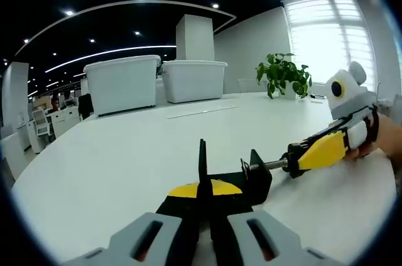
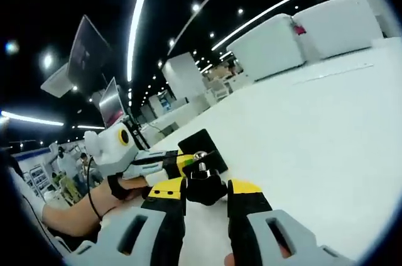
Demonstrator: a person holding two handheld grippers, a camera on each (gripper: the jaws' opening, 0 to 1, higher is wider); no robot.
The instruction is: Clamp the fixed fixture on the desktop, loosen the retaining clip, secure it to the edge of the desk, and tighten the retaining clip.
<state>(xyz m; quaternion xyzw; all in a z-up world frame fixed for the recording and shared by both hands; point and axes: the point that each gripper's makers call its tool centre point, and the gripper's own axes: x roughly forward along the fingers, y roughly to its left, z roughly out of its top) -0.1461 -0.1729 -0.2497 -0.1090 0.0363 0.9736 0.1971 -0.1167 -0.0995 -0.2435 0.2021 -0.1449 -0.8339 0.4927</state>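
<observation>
In the left gripper view we see our left gripper [image 1: 204, 216] pinching the black fixture [image 1: 217, 184] by its upright plate, low on the white desk [image 1: 113, 165]. Its retaining clip [image 1: 276, 165], a screw rod, runs lengthwise toward the right, where our right gripper [image 1: 323, 151] closes around its end. In the right gripper view the black knob [image 2: 204, 187] sits between the yellow-tipped jaws, touching them. Beyond stand two white bins [image 1: 157, 77] and a potted plant [image 1: 284, 74]
</observation>
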